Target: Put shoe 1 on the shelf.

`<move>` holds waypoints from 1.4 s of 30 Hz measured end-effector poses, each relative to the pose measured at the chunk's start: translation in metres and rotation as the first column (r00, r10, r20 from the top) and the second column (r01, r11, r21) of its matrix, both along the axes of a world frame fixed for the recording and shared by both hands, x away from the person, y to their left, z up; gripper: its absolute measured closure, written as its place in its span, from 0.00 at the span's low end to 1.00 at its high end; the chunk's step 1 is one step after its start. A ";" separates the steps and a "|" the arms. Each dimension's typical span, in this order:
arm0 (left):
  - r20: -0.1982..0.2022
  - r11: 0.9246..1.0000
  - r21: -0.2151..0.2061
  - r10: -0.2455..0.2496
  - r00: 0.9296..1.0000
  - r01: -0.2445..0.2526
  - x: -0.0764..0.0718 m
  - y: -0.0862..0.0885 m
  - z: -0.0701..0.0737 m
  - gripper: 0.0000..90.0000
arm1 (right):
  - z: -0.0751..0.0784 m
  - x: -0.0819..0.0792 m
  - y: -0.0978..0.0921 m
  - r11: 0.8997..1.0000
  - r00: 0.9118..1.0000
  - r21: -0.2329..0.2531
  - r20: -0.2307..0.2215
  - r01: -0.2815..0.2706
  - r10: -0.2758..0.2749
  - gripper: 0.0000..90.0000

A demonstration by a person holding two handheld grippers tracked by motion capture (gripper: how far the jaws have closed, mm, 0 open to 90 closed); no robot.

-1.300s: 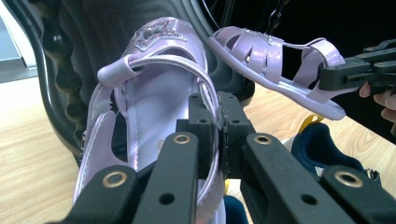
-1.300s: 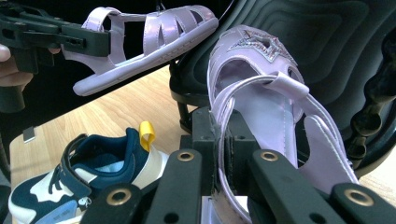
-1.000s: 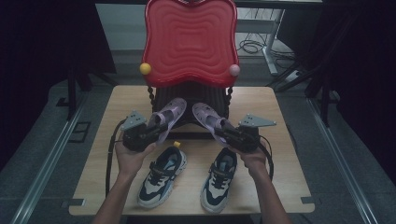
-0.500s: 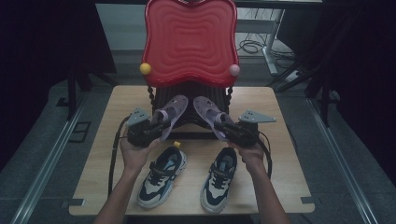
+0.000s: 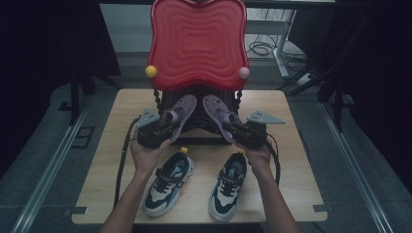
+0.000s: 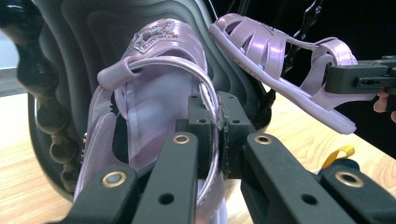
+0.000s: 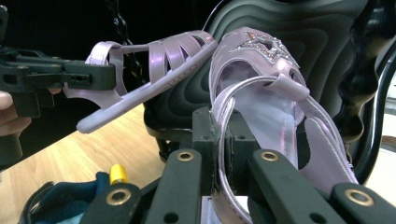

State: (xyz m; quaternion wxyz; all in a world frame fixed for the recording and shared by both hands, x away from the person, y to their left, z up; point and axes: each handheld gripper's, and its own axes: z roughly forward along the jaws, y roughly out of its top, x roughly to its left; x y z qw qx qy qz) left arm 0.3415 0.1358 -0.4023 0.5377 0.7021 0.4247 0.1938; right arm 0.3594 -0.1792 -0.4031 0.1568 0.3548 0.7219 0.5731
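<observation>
I hold a gripper in each hand over the wooden table (image 5: 291,145). My left gripper (image 5: 163,128) is clamped on the heel strap of the left purple sandal (image 5: 179,112), its jaws pinched together on the strap (image 6: 211,116) in the left gripper view. My right gripper (image 5: 238,128) is clamped the same way on the right purple sandal (image 5: 217,110), jaws closed on its strap (image 7: 223,121). Both sandals are lifted, toes tilted up toward the far side, close in front of the dark ribbed base (image 5: 199,119) beneath the red wavy panel (image 5: 197,41). Near me, a pair of navy and white sneakers (image 5: 167,182) (image 5: 228,184) sits on the table, side by side.
</observation>
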 end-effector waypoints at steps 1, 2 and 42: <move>-0.001 1.000 0.002 0.003 1.000 -0.003 0.002 0.000 -0.001 0.95 | 0.000 0.001 0.001 1.000 1.000 -0.004 0.002 0.001 -0.001 0.94; -0.001 1.000 0.001 0.004 1.000 -0.004 0.003 0.000 -0.002 0.95 | 0.001 0.002 0.001 1.000 1.000 -0.008 0.003 0.002 -0.002 0.94; 0.075 0.996 0.055 0.060 0.995 -0.064 0.050 -0.014 0.000 0.95 | 0.000 0.034 0.040 0.994 0.994 -0.037 0.046 0.106 -0.104 0.94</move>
